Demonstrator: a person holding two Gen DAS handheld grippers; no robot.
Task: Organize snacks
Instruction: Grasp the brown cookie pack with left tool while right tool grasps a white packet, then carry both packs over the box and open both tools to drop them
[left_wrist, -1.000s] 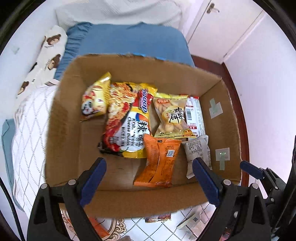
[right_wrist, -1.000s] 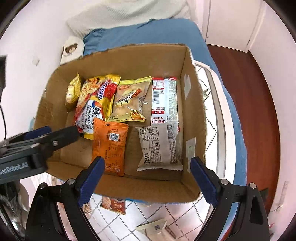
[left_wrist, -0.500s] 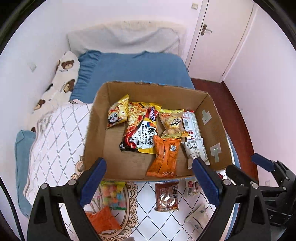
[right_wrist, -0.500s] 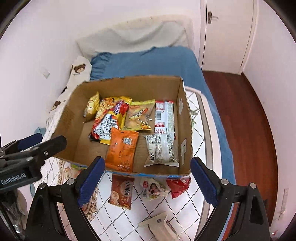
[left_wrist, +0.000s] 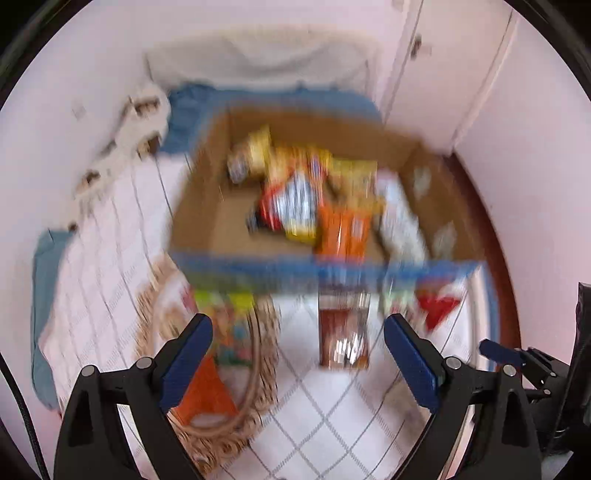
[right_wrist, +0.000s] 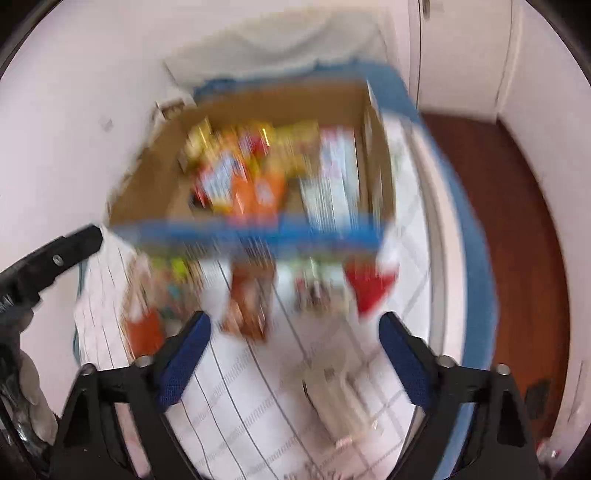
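Both views are heavily motion-blurred. The open brown cardboard box (left_wrist: 207, 206) sits on the bed with the white diamond-quilted cover (left_wrist: 332, 417), its near wall edged with blue tape. Inside the box lie several snack packets: an orange foil packet (left_wrist: 343, 232) toward the near wall, a red, white and yellow noodle packet (left_wrist: 291, 206) beside it, a small yellow packet (left_wrist: 251, 155) toward the far left corner, and pale white wrappers (left_wrist: 399, 218) along the right side. Their print cannot be read. Outside the box, on the quilt just before its near wall, lie further snacks: a brown packet (left_wrist: 343, 336), a red packet (left_wrist: 437, 310), a multicoloured candy bag (left_wrist: 229, 332) and an orange packet (left_wrist: 203, 391). In the right wrist view a white wrapper (right_wrist: 340, 387) lies on the quilt nearer the camera. The left tongs (left_wrist: 297, 354) stand wide above the quilt, with nothing pressed between the blue pads. The right tongs (right_wrist: 293, 350) also appear spread in their own view; the jaws are closing, and no item is gripped between them. The white wrapper lies below the gap, not touched by either pad. A blue pillow (left_wrist: 192, 110) and a white wall lie beyond the box.
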